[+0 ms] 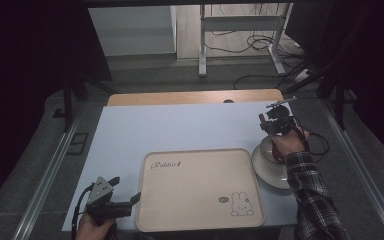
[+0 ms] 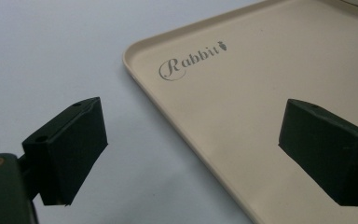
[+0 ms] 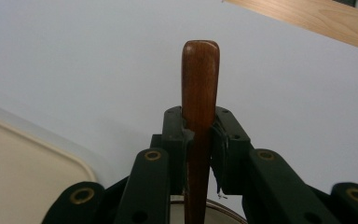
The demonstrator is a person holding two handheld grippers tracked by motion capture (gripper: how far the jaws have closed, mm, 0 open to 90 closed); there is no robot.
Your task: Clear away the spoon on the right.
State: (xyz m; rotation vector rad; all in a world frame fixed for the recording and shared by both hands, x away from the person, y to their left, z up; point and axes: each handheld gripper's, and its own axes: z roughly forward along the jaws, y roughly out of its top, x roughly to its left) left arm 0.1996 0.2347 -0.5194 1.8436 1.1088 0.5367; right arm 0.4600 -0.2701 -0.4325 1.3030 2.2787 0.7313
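i see the beige rectangular plastic tray (image 1: 200, 190) with rabbit print flat on the white table sheet (image 1: 180, 127), nothing in it. white round bowl on a saucer (image 1: 272, 167) sits just beside the tray's right edge. my right gripper (image 3: 199, 135) is over that bowl, jaws pinched on a reddish-brown wooden handle (image 3: 199, 93) standing upright. my left gripper (image 2: 191, 144) is at the tray's near-left edge, jaws spread wide, holding nothing.

Partly obscured items

Wooden handle (image 3: 200, 88): lower end hidden between jaws. White bowl (image 1: 270, 167): partly covered by right hand (image 1: 286, 141). Tray (image 2: 242, 98): cut off by frame edges; small stamp illegible.
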